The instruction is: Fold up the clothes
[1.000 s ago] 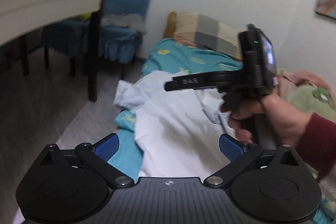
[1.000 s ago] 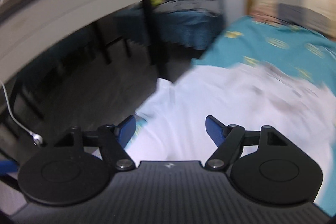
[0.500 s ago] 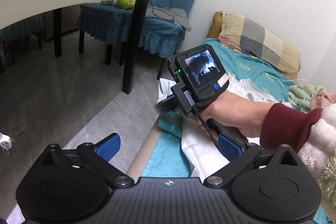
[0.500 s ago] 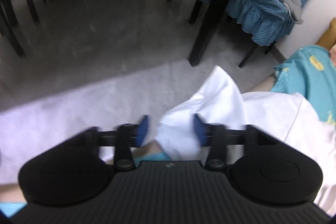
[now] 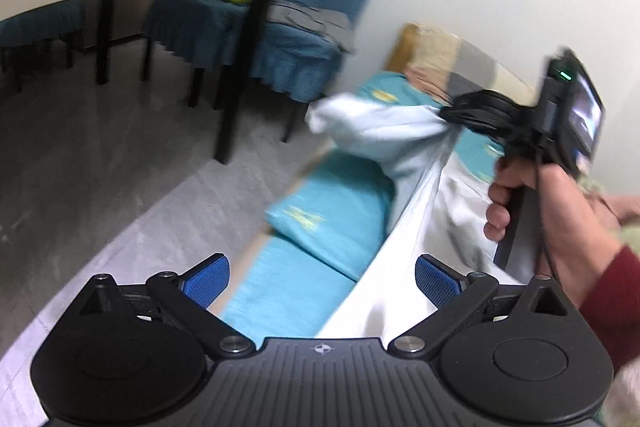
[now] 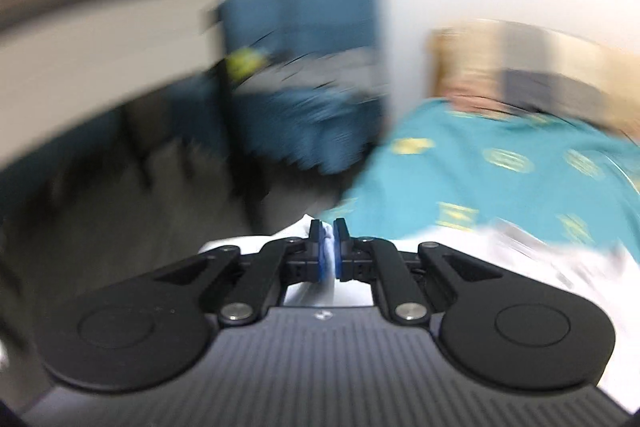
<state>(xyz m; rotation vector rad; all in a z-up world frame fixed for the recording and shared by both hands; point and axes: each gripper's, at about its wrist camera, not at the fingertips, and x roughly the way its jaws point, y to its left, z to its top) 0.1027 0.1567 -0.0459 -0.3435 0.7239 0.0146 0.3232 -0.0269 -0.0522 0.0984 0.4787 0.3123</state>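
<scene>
A white garment (image 5: 404,163) lies over the edge of a bed with a teal sheet (image 5: 332,211). My right gripper (image 6: 329,245) is shut on a fold of that white garment (image 6: 520,251), and the cloth shows between its blue pads. In the left wrist view the right gripper (image 5: 452,117) holds the cloth lifted above the bed, with a hand in a dark red sleeve (image 5: 552,211) on its handle. My left gripper (image 5: 320,279) is open near the bed's edge, and the garment's lower part lies just beyond its right finger (image 5: 436,283).
A blue covered chair (image 5: 320,27) stands by the white wall beyond the bed. A table with black legs (image 5: 240,67) is to the left over a grey floor. A plaid pillow (image 5: 460,63) lies at the head of the bed.
My right gripper shut on the white garment's edge and lifted it up from the bedside. The left gripper stayed open and shifted a little.
</scene>
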